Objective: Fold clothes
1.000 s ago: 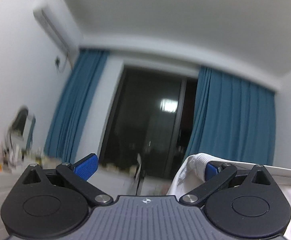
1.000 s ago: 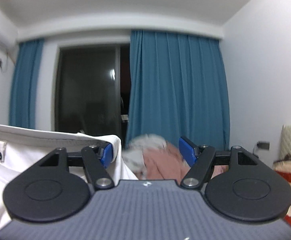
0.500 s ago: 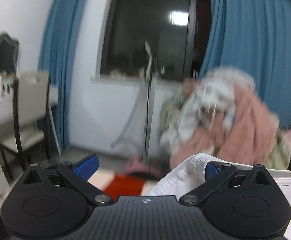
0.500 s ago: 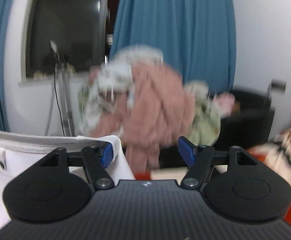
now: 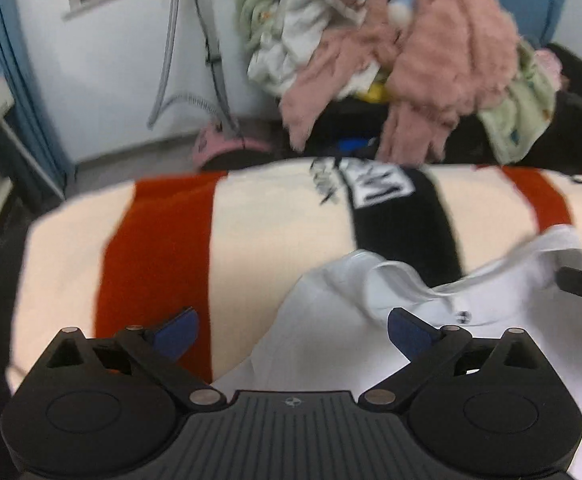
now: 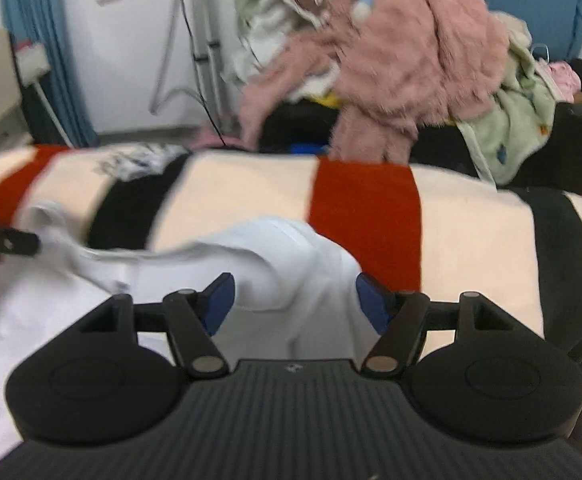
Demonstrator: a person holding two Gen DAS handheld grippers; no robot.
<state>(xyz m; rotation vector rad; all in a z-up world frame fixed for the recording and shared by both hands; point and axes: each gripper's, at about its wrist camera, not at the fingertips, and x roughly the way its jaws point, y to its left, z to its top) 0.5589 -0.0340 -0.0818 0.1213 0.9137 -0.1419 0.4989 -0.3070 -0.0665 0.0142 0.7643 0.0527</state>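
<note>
Both my grippers over the white shirt, jaws apart, gripping nothing.

My left gripper (image 5: 289,330) stands wide open; the white shirt (image 5: 431,320) lies under its right finger (image 5: 409,334), while its left finger hangs over the striped blanket (image 5: 159,240). My right gripper (image 6: 297,302) is partly open, a raised fold of shirt between its fingers, unpinched. The shirt spreads across the near blanket; a clothes pile (image 6: 395,44) sits beyond the far edge.

You see: one white garment (image 5: 471,344), one striped blanket (image 5: 275,232), two grippers, left (image 5: 291,330) and right (image 6: 295,300), one clothes heap (image 6: 391,48).
</note>
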